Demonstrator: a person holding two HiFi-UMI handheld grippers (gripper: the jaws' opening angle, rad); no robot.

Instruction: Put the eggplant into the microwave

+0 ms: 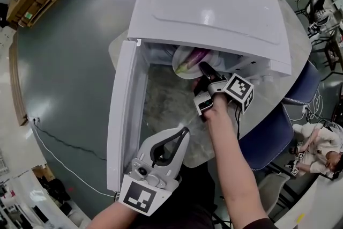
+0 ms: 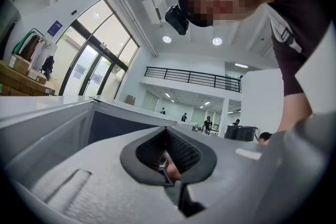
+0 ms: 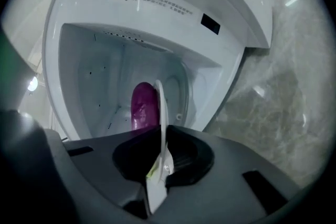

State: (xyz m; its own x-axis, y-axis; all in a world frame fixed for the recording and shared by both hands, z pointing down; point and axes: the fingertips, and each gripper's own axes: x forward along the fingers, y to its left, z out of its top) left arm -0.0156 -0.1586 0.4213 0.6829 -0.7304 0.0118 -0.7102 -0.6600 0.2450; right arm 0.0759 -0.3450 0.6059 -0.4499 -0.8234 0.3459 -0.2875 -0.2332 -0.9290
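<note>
— Where is the eggplant [image 1: 195,56] now?

— It lies on a white plate [image 1: 184,68], purple, with its greenish end toward the open door [image 1: 124,115]. The plate is at the mouth of the microwave [image 1: 209,8], and its far part is under the front edge of the top. In the right gripper view I see the eggplant against the white inner walls.

— Does the plate rest on the floor of the microwave?

— This I cannot tell. The plate is held at a tilt.

— What does your right gripper [image 1: 206,70] hold?

— Its jaws are closed on the near rim of the plate. The rim stands between the black pads, edge-on to the camera, and the eggplant is on the left side of it.

— And the left gripper [image 1: 184,131]?

— It is lower in the head view, just beside the free edge of the door, over the marble table [image 1: 166,107]. Its jaw tips are together and nothing is between them. It touches neither the plate nor the eggplant.
</note>
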